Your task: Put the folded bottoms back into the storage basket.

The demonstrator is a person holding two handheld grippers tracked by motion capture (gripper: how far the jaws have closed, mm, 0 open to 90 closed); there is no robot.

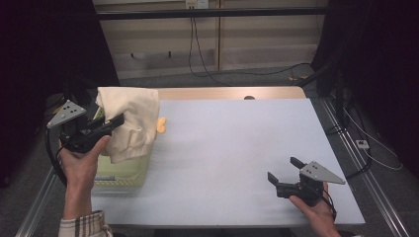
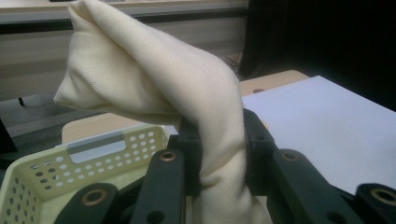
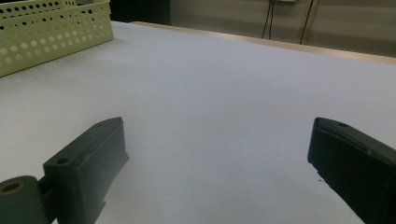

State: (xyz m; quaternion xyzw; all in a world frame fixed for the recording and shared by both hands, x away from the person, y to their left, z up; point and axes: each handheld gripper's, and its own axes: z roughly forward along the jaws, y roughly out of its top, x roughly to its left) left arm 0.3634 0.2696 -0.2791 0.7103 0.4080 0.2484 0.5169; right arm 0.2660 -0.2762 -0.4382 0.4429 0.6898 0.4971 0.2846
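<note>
A cream cloth [image 1: 129,118] hangs over the pale yellow perforated basket [image 1: 123,175] at the table's left. My left gripper [image 1: 114,122] is shut on it; in the left gripper view the cloth [image 2: 187,84] is bunched between the two black jaws and rises above the basket [image 2: 56,172]. A small yellow-orange thing [image 1: 161,125] peeks out beside the cloth; I cannot tell what it is. At the front right, my right gripper [image 1: 284,170] rests low on the white table sheet [image 1: 232,148], open, with nothing between its jaws [image 3: 219,154].
The wooden table edge [image 1: 222,93] runs along the back, with cables on the floor beyond. Metal frame rails flank both sides of the table. In the right gripper view the basket [image 3: 51,35] stands at the far left.
</note>
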